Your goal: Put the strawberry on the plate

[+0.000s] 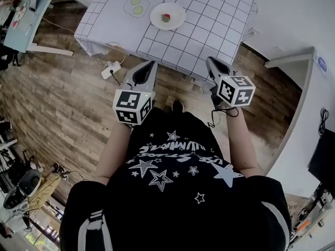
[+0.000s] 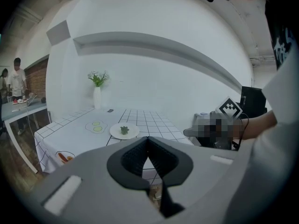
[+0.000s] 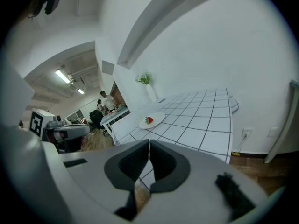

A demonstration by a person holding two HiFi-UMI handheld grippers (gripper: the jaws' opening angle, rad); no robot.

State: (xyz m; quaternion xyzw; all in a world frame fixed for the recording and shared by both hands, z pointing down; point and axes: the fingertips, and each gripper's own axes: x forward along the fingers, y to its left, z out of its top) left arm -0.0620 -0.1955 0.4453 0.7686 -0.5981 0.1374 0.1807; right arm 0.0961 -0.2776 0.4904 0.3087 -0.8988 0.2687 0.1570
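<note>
A red strawberry [image 1: 166,18] with a green top lies on the round white plate [image 1: 175,12] on the table with the checked white cloth [image 1: 209,25]. The plate [image 2: 132,133] and strawberry [image 2: 124,130] show far off in the left gripper view, and the plate [image 3: 156,121] and strawberry [image 3: 149,120] likewise in the right gripper view. Both grippers are held near the person's body, well back from the table's near edge. My left gripper [image 1: 151,63] is shut and empty, tips touching. My right gripper [image 1: 208,60] is shut with nothing between its jaws.
A fried-egg shaped mat [image 1: 136,6] lies left of the plate. A vase of flowers [image 2: 97,90] stands at the table's far side. A power strip [image 1: 110,69] and cable lie on the wooden floor by the table. Another table [image 1: 26,20] stands at the left.
</note>
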